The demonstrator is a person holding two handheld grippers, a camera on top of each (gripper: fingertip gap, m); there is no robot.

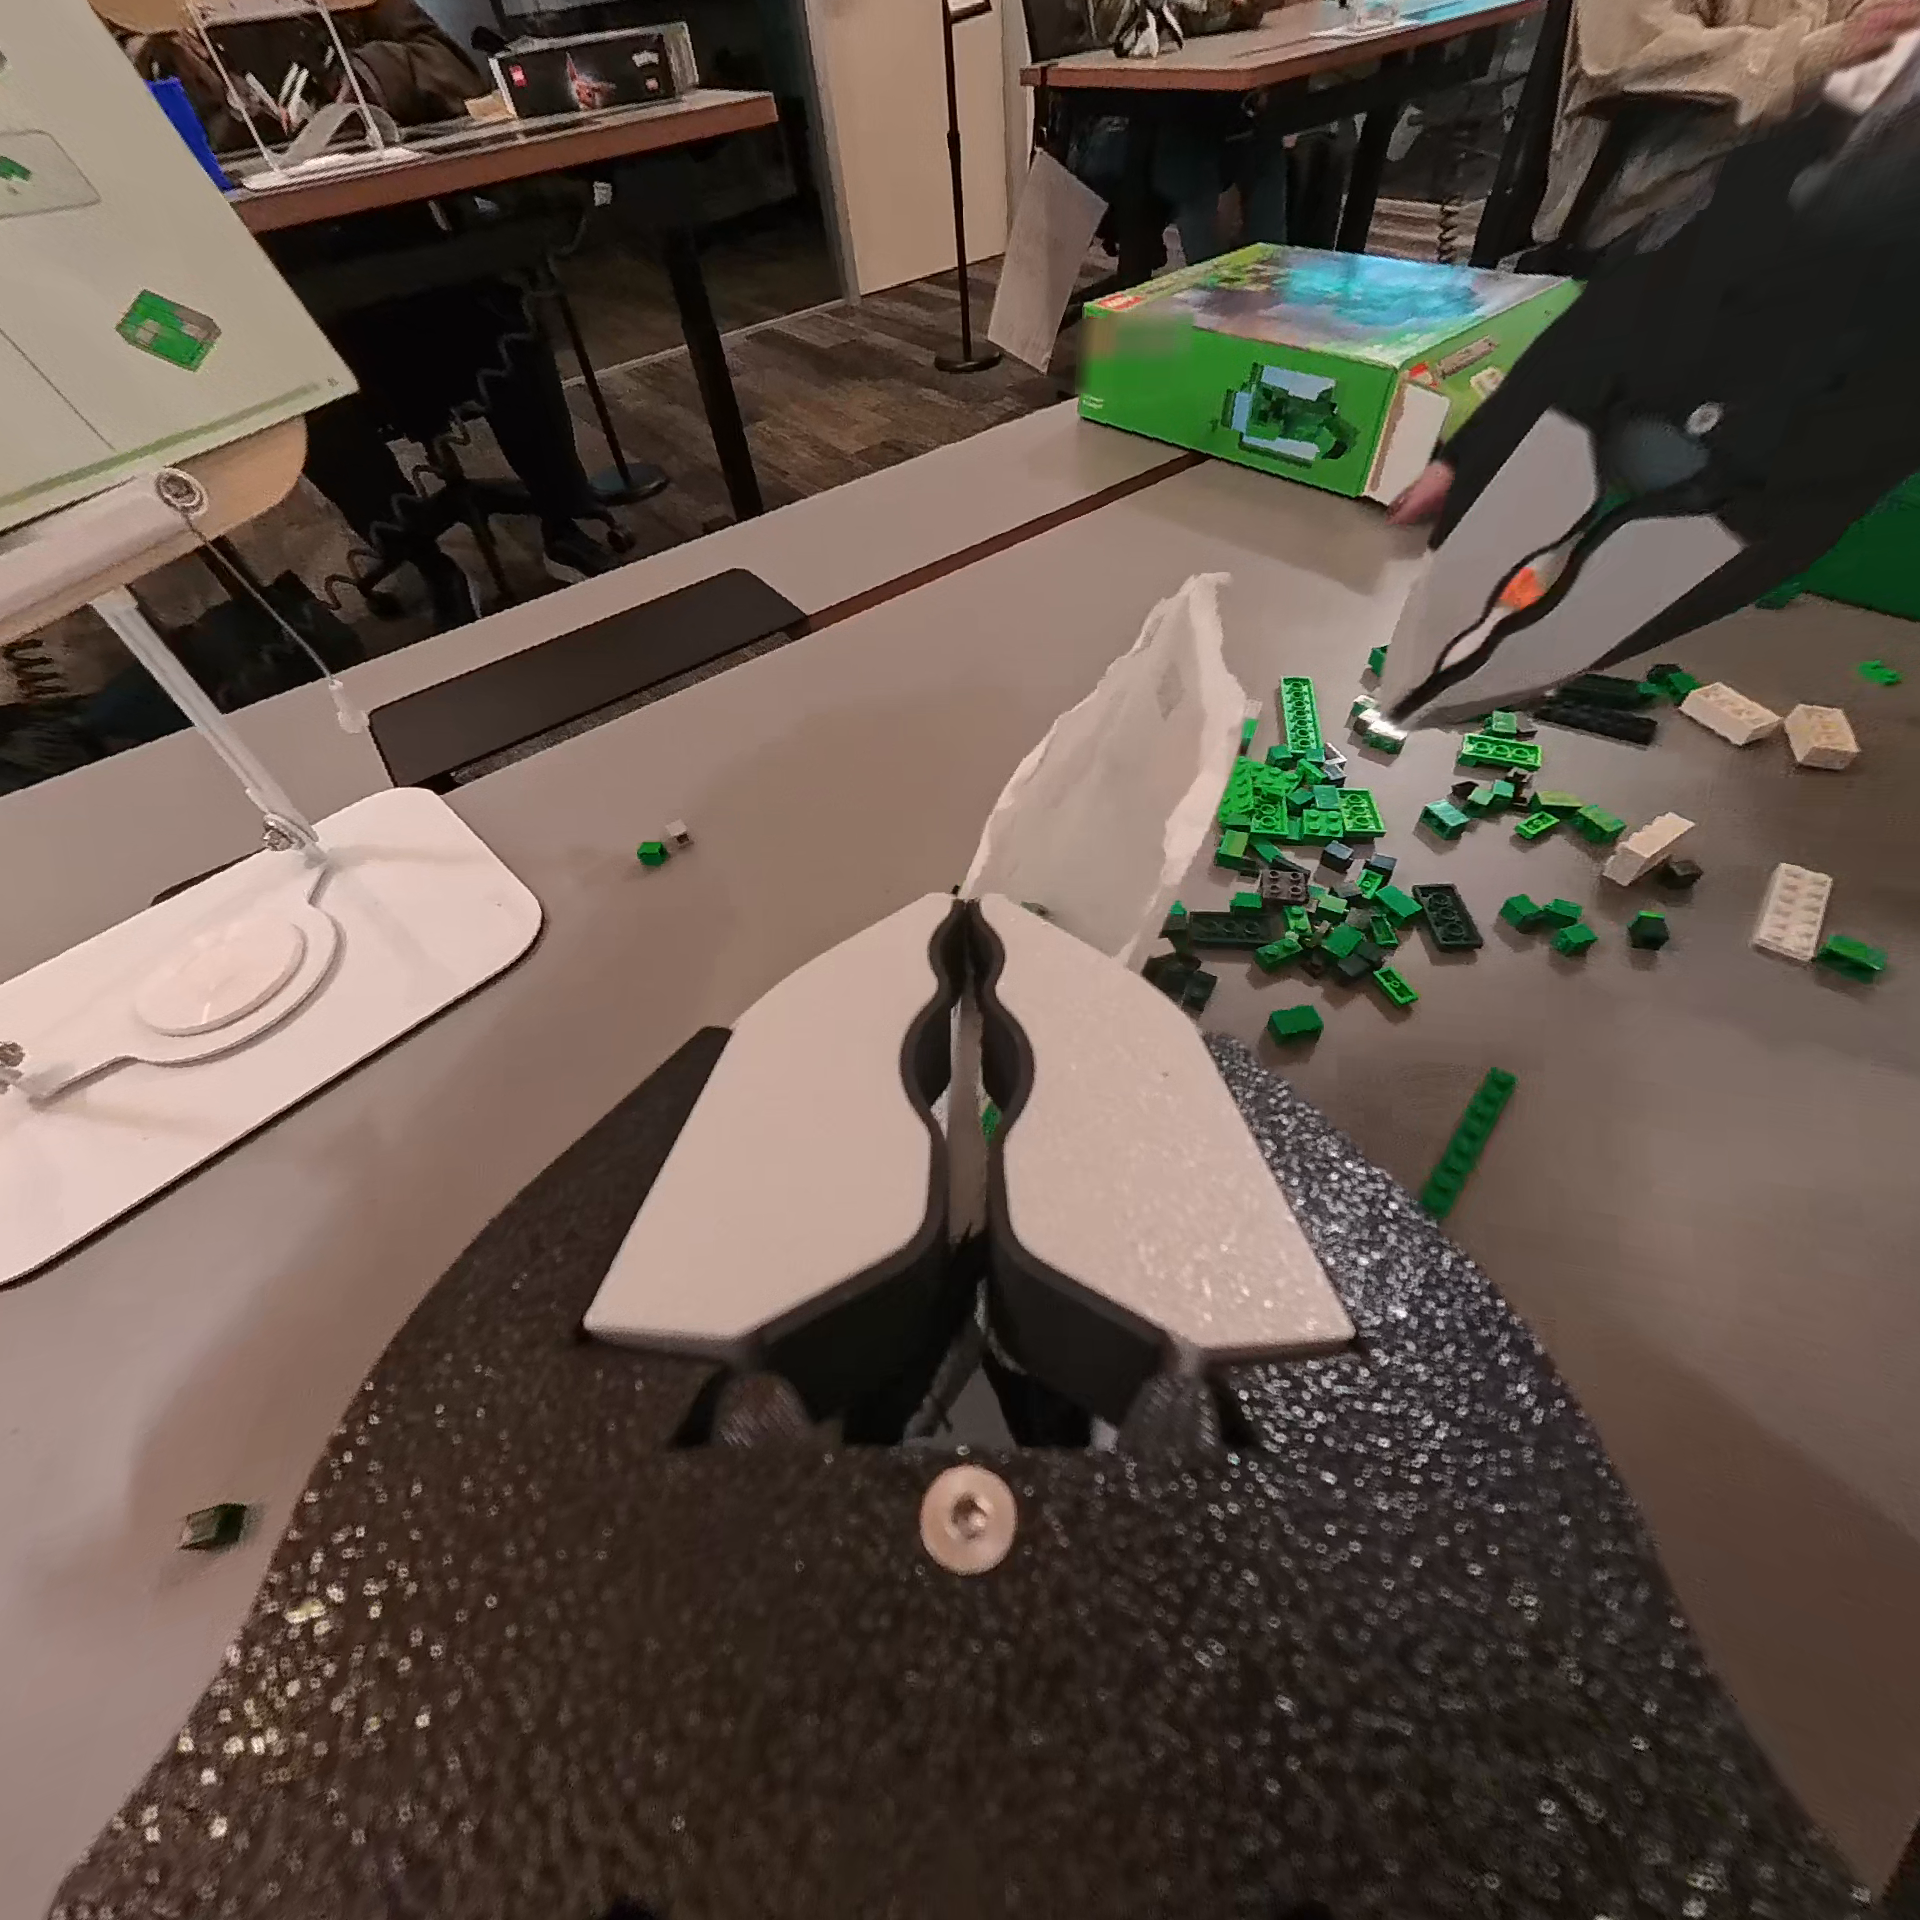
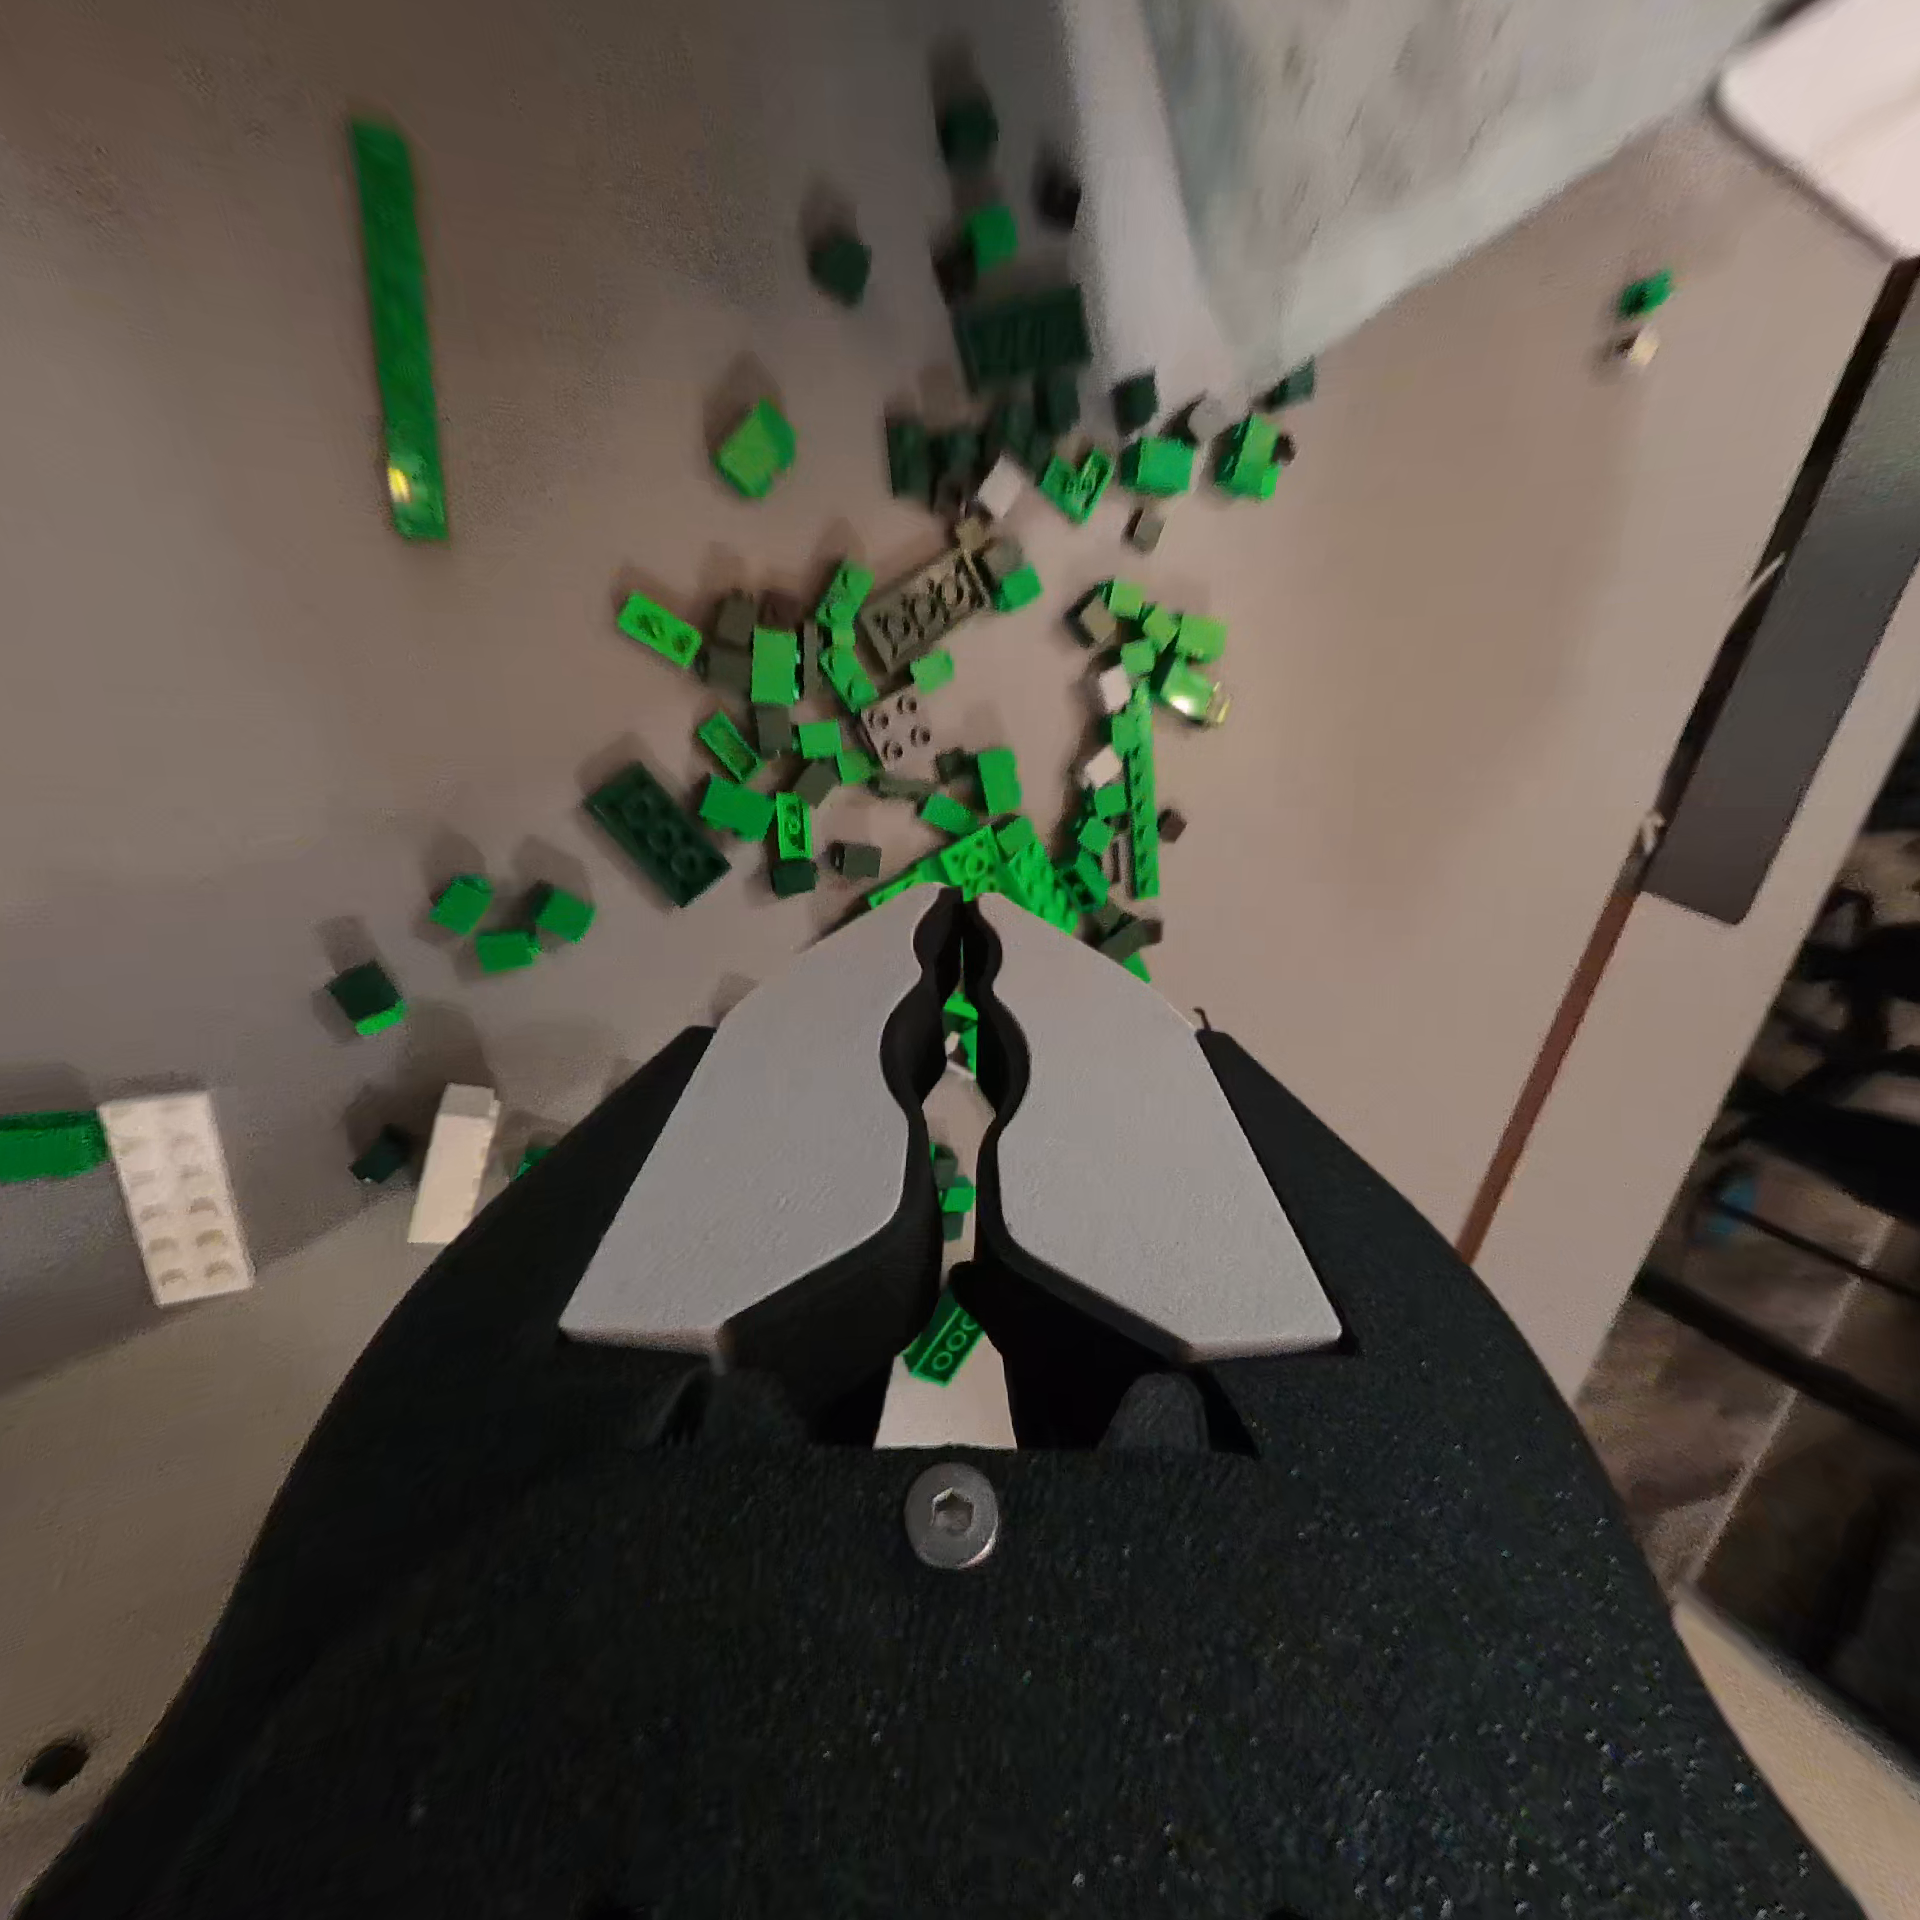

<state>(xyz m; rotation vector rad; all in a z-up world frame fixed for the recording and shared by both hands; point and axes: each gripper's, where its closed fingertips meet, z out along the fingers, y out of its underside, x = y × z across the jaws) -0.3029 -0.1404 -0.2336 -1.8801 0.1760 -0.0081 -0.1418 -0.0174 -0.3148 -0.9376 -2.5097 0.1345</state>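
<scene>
A grey table (image 1: 727, 748) carries everything. Ahead and right of the left claw (image 1: 966, 914) lies a scatter of green toy bricks (image 1: 1320, 894), with white bricks (image 1: 1792, 909) at its far right and a long green plate (image 1: 1467, 1143) lying nearer. A green printed box (image 1: 1288, 384) sits at the far edge. Left of the claw rests a white stand base (image 1: 260, 997); two tiny bricks (image 1: 663, 844) lie between.

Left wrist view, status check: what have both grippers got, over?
Left gripper shut on white plastic bag. Right gripper shut, empty, tips low over green brick pile. Long green plate lies apart.
</scene>
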